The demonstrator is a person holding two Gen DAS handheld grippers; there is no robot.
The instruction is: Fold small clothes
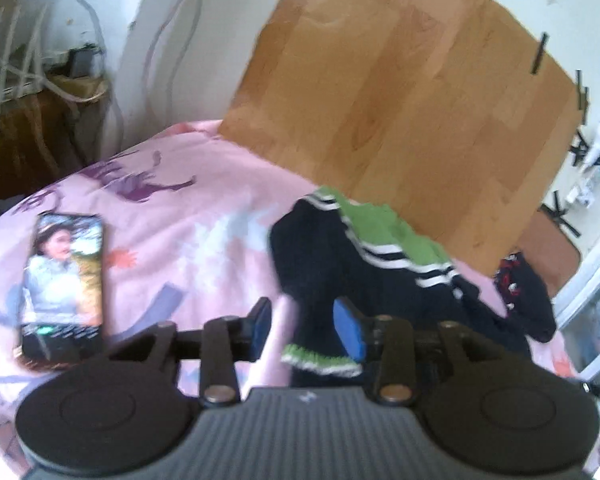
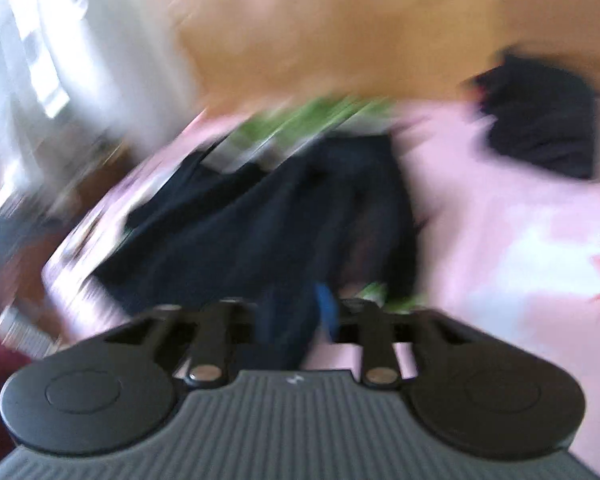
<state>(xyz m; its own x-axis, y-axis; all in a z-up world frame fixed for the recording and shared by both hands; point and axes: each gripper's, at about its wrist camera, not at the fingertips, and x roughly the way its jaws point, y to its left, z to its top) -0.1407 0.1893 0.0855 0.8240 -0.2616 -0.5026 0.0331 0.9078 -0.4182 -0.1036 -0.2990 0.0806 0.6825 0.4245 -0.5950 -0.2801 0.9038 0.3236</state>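
Observation:
A small black knitted garment (image 1: 328, 264) with white stripes and a green hem (image 1: 384, 224) lies crumpled on the pink printed bedsheet (image 1: 204, 220). My left gripper (image 1: 305, 324) hovers over its near edge, open. Its blue pads (image 1: 350, 330) stand apart, with the green-and-white cuff (image 1: 320, 360) and bare sheet below the gap. The right wrist view is badly blurred. It shows the same dark garment (image 2: 260, 232) running in between the fingers of my right gripper (image 2: 296, 316). One blue pad (image 2: 326, 312) shows beside the cloth, and the other pad is hidden. The jaws look apart.
A phone (image 1: 66, 276) with a lit screen lies on the sheet at the left. Another dark garment (image 1: 528, 300) with red and white marks sits at the right, also seen as a dark garment (image 2: 540, 120). A wooden board (image 1: 400, 100) stands behind the bed. Cables and boxes crowd the far left corner.

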